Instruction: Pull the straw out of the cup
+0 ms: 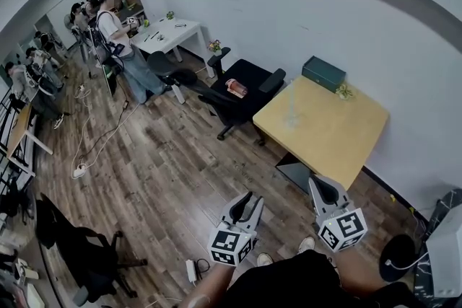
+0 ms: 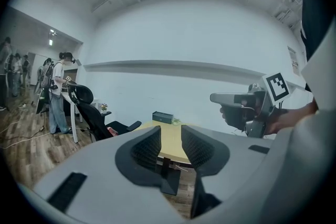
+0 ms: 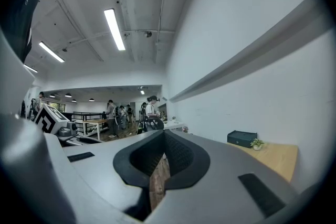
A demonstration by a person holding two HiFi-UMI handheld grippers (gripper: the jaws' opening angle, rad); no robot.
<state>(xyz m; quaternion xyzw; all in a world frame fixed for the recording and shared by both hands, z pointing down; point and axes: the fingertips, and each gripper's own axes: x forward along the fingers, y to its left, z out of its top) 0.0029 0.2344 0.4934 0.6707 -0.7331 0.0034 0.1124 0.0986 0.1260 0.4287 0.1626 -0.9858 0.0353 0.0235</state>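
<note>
Floor (image 1: 166,177): dark wood planks with cables trailing across.
Table (image 1: 339,137): pale wood, against the white wall, ahead of my claws.
Chair (image 1: 242,94): black, just beside the table's left end.
Left claw (image 2: 170,132): my jaws stand narrowly apart with nothing between them.
Right claw (image 3: 164,136): my jaw tips meet, holding nothing.
Box (image 1: 323,73): dark green, at the table's far corner.
Cup (image 1: 291,114): faint clear shape near the table's left edge, well apart from my claws. I cannot make out the straw.

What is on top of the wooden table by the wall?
A green box and a small plant at the wall edge. A faint clear thing near the middle may be the cup; too blurred to tell.
</note>
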